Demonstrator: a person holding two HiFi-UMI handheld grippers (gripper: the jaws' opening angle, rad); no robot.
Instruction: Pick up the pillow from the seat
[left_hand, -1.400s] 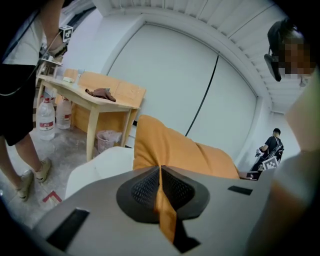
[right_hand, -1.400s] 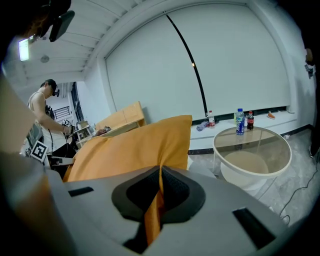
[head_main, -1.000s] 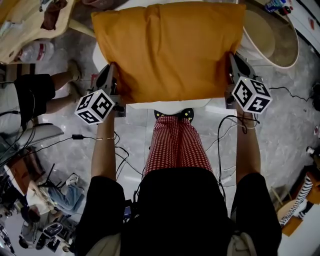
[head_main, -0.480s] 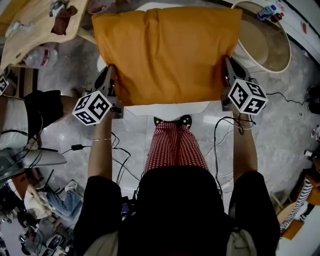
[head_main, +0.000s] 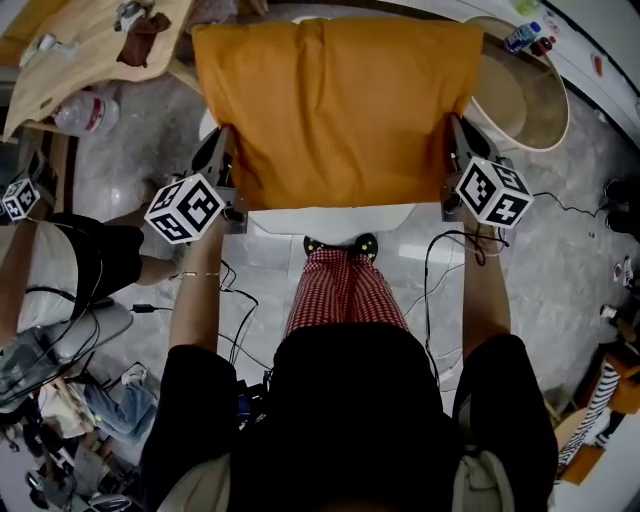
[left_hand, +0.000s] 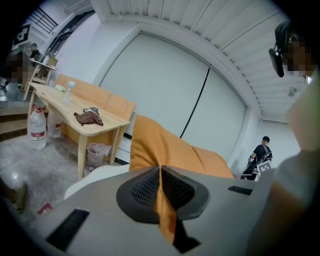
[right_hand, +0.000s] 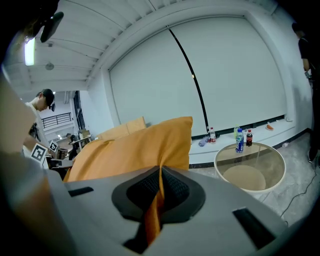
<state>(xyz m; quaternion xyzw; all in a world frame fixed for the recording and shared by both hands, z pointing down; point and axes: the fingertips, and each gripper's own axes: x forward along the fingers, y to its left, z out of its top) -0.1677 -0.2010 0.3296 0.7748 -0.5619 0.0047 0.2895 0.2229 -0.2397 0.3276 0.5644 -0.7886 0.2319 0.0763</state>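
Observation:
A large orange pillow (head_main: 335, 100) hangs over the white seat (head_main: 330, 217), held up by both near corners. My left gripper (head_main: 226, 150) is shut on its near left corner, and orange cloth is pinched between the pads (left_hand: 161, 200) in the left gripper view. My right gripper (head_main: 453, 140) is shut on the near right corner, with the same cloth squeezed between its pads (right_hand: 159, 192). The pillow (right_hand: 135, 145) spreads out ahead of the right jaws and the pillow (left_hand: 170, 150) rises beyond the left ones.
A round glass-topped table (head_main: 520, 95) with bottles (right_hand: 243, 140) stands at the right. A wooden table (head_main: 90, 45) and a water jug (head_main: 85, 112) are at the left. Cables (head_main: 245, 320) run over the floor. Another person (head_main: 70, 260) with a marker cube stands at the left.
The pillow and both grippers have stayed nearly as they were, still gripped. The person at the left has shifted, and a marker cube has come into view there.

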